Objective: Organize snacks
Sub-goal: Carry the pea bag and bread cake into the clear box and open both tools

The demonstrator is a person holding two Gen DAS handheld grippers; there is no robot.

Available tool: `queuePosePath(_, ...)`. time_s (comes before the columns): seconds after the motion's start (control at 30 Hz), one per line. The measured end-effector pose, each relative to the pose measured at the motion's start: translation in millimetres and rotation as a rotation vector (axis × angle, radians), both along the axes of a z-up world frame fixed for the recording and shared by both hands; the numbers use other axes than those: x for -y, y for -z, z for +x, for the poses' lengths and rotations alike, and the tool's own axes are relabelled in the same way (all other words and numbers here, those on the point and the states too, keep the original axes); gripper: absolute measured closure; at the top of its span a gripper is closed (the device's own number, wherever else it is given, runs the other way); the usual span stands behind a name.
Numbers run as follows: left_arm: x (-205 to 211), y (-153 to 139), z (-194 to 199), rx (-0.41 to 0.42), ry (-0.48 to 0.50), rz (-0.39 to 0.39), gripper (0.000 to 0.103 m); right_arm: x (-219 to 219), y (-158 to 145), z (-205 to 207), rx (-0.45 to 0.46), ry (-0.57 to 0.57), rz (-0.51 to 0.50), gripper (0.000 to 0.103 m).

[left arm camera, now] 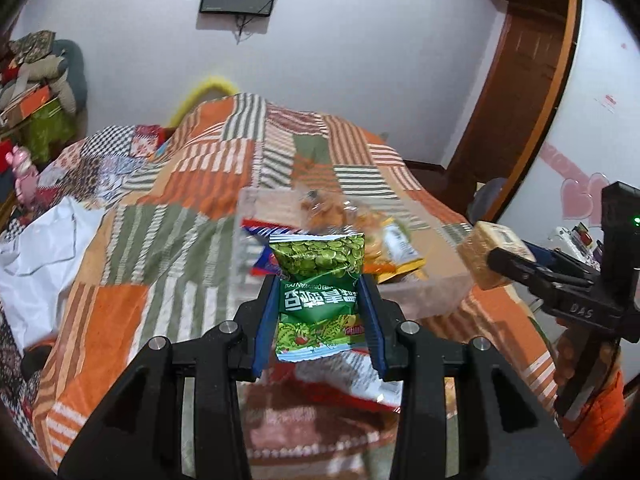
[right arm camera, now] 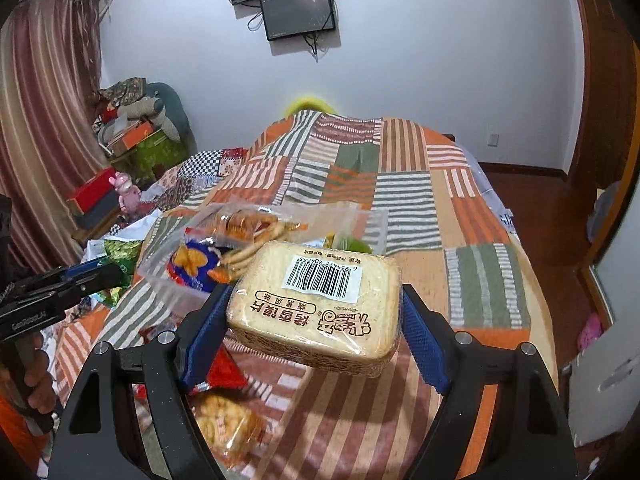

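Observation:
My left gripper (left arm camera: 320,312) is shut on a green pea snack packet (left arm camera: 320,276), held above the patchwork bed. A clear plastic box (left arm camera: 432,288) just ahead holds several snack packets (left arm camera: 384,240). My right gripper (right arm camera: 316,320) is shut on a tan packet of toasted bread slices (right arm camera: 320,300) with a barcode label. The right gripper with its packet also shows at the right of the left wrist view (left arm camera: 486,258), beside the box. The clear box (right arm camera: 168,276) with snacks lies ahead-left in the right wrist view. The left gripper (right arm camera: 100,274) shows there at the left edge.
A patchwork bedspread (left arm camera: 192,184) covers the bed. Loose snack packets (right arm camera: 224,420) lie on it near me. A white bag (left arm camera: 36,264) lies at the left. Piled boxes and clothes (right arm camera: 136,132) stand by the curtain. A wooden door (left arm camera: 516,92) is at the right.

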State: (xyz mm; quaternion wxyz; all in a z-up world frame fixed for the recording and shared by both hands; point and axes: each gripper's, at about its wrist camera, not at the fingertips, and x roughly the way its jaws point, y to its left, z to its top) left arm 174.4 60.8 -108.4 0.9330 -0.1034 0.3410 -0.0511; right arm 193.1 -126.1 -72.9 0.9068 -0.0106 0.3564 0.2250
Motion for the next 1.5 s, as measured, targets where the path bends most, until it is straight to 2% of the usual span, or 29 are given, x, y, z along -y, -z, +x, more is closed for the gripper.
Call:
queuePosePath(0.3, 25.9, 2.6, 26.2, 0.0, 0.059, -0.002, 0.064, -3.6, 15.3, 21.1, -0.048, -0.01, 0.037, 0.024)
queuePosePath(0.67, 46.3, 2.9, 54.7, 0.005, 0.103, 0.0, 0.064, -17.6, 18.7, 34.5, -0.036, -0.043, 0.009, 0.024)
queuePosePath(0.9, 50.1, 1.1, 66.1, 0.007, 0.11, -0.018, 0.064, -24.5, 35.0, 41.8, -0.094, -0.076, -0.013, 0.023)
queuePosePath(1.07, 55.0, 2.0, 73.5, 0.001, 0.124, -0.025, 0.064, -24.6, 30.7, 37.3, -0.082, -0.077, -0.039, 0.023)
queuePosePath(1.23, 61.9, 2.5, 83.1, -0.009, 0.148, -0.028, 0.064, -11.8, 26.3, 34.3, -0.071, -0.062, -0.042, 0.023)
queuePosePath(1.5, 80.3, 10.9, 97.4, -0.031, 0.166, 0.04, 0.064, 15.2, 24.7, 28.1, -0.081, -0.01, -0.024, 0.022)
